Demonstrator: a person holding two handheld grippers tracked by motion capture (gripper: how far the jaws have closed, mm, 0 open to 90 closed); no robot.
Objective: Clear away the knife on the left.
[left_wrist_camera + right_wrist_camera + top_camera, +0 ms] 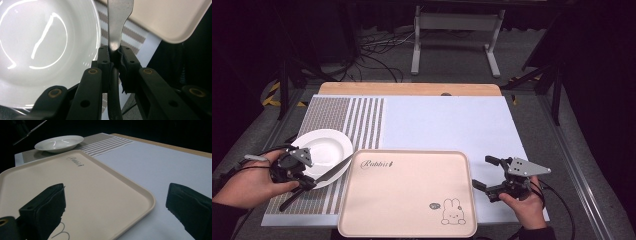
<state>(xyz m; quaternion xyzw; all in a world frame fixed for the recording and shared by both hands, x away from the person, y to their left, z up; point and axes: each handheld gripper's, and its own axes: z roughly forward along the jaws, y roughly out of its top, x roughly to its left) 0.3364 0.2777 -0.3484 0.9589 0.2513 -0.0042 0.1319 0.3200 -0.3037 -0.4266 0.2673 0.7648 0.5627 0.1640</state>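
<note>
The pale lilac mat (pixel 447 125) covers the table, the beige rectangular plastic tray (pixel 407 195) at its near edge. The white round ceramic plate (pixel 324 147) sits just left on brown stripes. The right gripper (pixel 486 172) hovers beside the tray, jaws spread wide. The left gripper (pixel 309 184) pinches the black-handled metal knife (pixel 334 172), its blade lying over the plate's rim toward the tray.

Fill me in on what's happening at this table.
A person works with a gripper in each hand. The left gripper is clamped on a table knife, holding it lifted, its blade slanting over the edge of a white plate toward a beige tray. The plate sits on a striped placemat. The right gripper hangs open beside the tray's right edge with nothing between its fingers.
</note>
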